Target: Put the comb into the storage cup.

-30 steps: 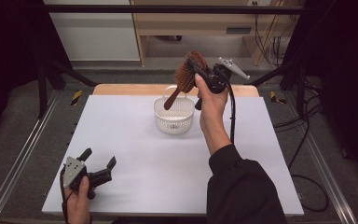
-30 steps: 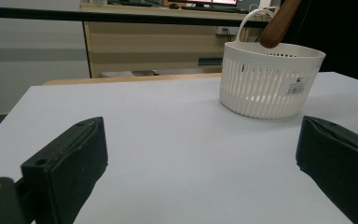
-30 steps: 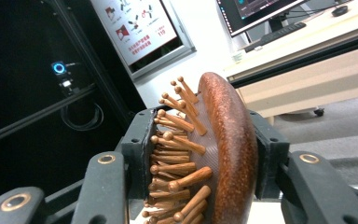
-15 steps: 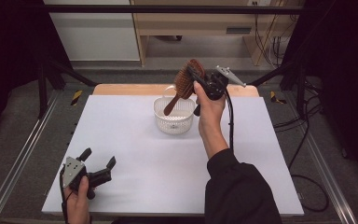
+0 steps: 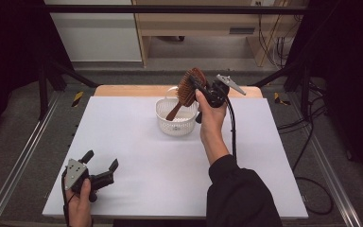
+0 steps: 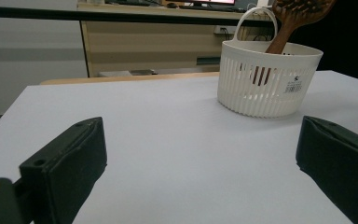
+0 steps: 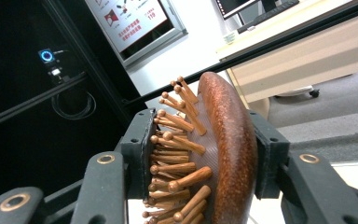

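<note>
The basket [image 5: 177,117] stands at the far middle of the surface [image 5: 146,161]; the hairbrush [image 5: 185,91] leans with its handle inside the basket, head above the rim.

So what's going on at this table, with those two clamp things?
A person holds a gripper in each hand. The right gripper is shut on the head of a wooden hairbrush, tilted with its handle dipping into a white slotted basket at the far middle of the white table. The left gripper rests open near the table's front left corner, holding nothing.
</note>
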Tool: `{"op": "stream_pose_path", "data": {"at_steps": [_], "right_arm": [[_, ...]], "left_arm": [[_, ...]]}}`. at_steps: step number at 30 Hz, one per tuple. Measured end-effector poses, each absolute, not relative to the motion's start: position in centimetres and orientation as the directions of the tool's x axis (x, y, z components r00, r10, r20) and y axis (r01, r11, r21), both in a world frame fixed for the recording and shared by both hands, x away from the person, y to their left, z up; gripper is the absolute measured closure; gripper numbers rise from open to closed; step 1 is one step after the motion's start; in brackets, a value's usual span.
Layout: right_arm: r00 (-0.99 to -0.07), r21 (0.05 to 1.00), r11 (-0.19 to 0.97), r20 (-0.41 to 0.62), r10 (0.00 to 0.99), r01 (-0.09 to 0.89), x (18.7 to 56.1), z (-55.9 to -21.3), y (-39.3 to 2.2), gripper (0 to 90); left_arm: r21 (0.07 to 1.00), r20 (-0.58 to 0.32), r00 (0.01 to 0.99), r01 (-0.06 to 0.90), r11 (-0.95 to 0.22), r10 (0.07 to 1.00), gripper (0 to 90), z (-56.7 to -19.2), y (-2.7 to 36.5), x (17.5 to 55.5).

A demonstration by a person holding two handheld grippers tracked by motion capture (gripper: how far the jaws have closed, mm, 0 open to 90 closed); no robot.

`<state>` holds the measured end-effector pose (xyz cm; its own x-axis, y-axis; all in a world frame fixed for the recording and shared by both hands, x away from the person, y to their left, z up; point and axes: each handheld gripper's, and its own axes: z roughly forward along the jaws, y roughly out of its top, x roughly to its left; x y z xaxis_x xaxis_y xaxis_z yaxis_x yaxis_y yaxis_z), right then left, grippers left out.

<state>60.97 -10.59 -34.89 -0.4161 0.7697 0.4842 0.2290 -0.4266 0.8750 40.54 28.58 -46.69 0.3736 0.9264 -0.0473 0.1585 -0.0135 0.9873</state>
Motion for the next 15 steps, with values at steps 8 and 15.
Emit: {"op": "stream_pose_path", "data": {"at_steps": [8,15], "right_arm": [[-0.408,0.868,-0.436,0.496,0.766,0.237,61.1,-35.7,-10.4,50.6],[-0.403,0.865,-0.437,0.502,0.765,0.248,61.3,-36.4,-10.0,50.6]], "left_arm": [[0.986,-0.046,0.378,0.164,-0.018,0.925,2.0,-46.7,28.5,40.6],[0.986,-0.046,0.379,0.164,-0.018,0.924,2.1,-46.8,28.5,40.6]]}}
